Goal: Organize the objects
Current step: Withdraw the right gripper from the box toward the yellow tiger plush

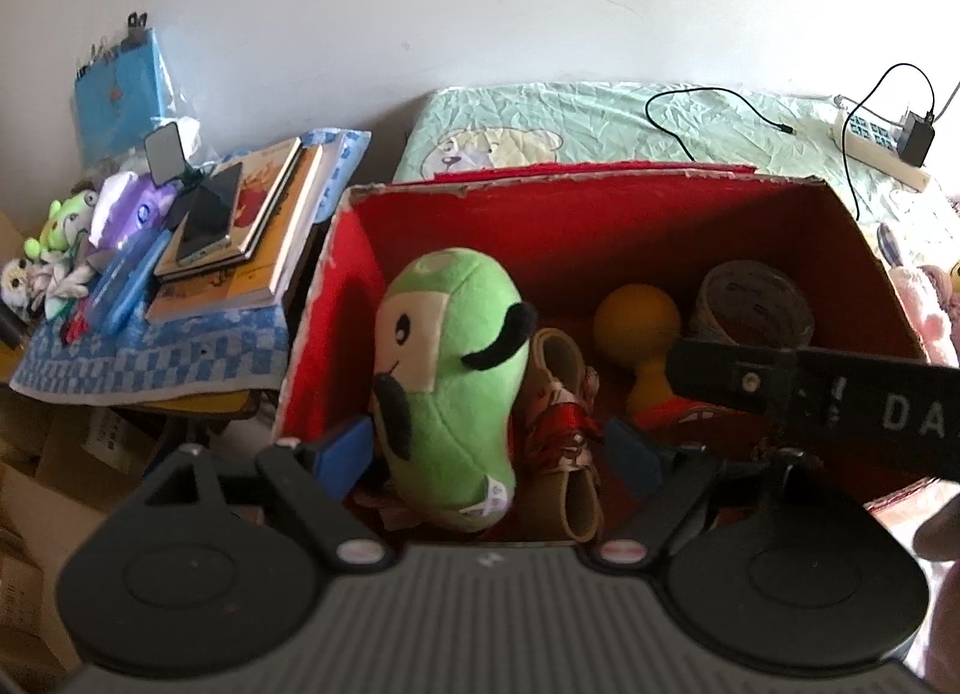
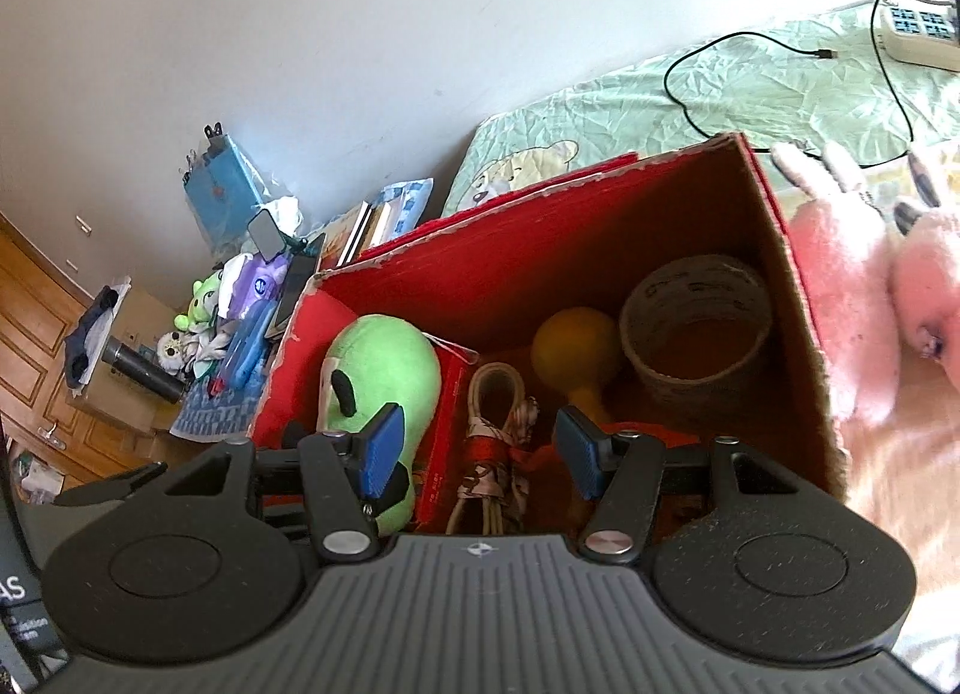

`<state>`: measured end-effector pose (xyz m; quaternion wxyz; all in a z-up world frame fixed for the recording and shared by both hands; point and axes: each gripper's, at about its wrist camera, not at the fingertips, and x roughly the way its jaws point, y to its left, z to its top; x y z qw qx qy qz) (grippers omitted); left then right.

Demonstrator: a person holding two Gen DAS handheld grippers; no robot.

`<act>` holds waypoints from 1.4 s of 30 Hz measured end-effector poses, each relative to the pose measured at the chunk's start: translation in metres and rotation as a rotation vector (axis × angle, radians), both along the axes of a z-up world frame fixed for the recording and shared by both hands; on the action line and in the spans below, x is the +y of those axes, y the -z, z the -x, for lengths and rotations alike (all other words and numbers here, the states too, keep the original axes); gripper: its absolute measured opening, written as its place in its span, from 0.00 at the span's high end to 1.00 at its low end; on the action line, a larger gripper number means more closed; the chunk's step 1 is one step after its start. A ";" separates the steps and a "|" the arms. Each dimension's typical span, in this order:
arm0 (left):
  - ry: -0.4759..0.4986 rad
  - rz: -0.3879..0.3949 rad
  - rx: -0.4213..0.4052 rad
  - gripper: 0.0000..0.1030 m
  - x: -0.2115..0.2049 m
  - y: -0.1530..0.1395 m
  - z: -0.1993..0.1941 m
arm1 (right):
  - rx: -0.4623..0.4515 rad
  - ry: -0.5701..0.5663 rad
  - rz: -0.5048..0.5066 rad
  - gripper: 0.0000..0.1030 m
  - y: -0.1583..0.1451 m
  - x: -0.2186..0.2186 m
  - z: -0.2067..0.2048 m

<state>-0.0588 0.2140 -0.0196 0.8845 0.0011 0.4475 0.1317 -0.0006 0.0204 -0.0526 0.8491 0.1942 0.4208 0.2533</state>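
With both grippers, left (image 1: 486, 442) and right (image 2: 477, 454), spread and empty, I judge the green plush (image 1: 447, 388) standing in the red box (image 1: 600, 214) light and squashy, best pinched mid-body.

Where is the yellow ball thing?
The yellow ball thing is inside the red box, toward the back in both views, between the tape roll and the beige strap bundle.

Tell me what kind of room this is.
Probably a bedroom: a bed with a cartoon-bear sheet, soft toys beside stacked books, and a red box holding a green plush.
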 end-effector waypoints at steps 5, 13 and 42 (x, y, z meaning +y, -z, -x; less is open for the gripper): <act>-0.010 -0.038 0.008 0.16 -0.007 -0.003 -0.001 | -0.006 0.005 -0.019 0.42 -0.003 -0.009 0.005; -0.067 -0.087 0.016 0.14 -0.024 -0.013 0.002 | -0.035 -0.060 -0.039 0.42 -0.014 -0.022 0.009; 0.008 -0.098 -0.002 0.11 -0.209 -0.025 -0.014 | -0.090 -0.005 -0.017 0.42 -0.027 -0.191 0.030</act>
